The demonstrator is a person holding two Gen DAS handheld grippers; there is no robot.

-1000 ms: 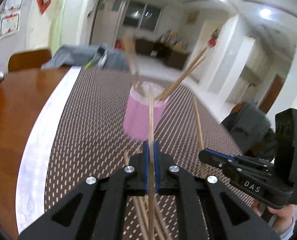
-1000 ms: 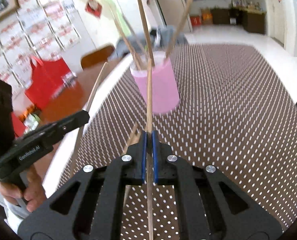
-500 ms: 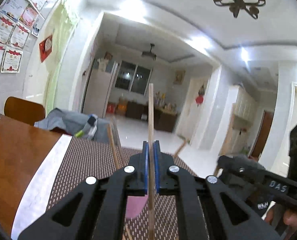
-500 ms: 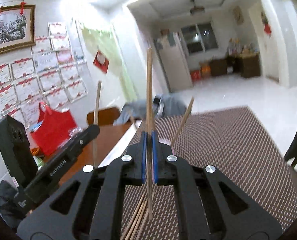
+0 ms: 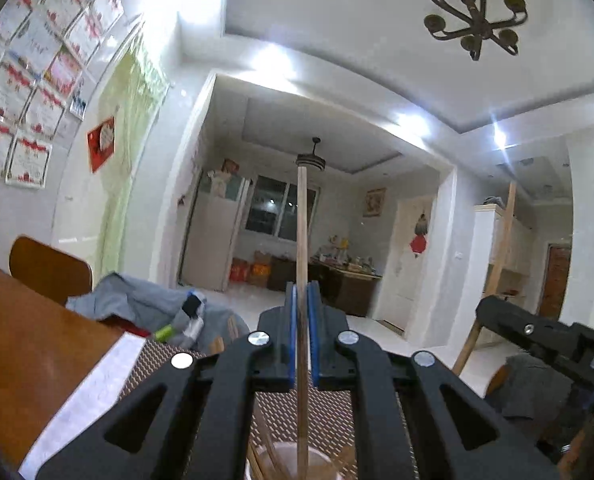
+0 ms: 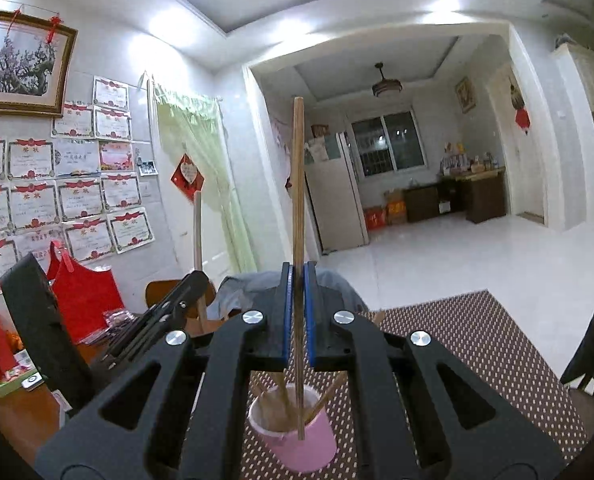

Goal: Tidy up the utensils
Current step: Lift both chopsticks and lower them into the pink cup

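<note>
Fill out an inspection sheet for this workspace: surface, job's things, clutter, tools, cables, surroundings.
Surface: wooden table with a dotted brown mat on it.
Job's things: pink cup on the mat, holding several chopsticks; one chopstick upright in the left tool, another chopstick upright in the right tool, its lower end over the cup.
Clutter: grey cloth at the table's far edge; red bag and small packets at the side.
Tools: left tool shut on its chopstick; right tool shut on its chopstick.
Cables: nothing seen.
Surroundings: certificates on the wall, chair, chandelier.
</note>
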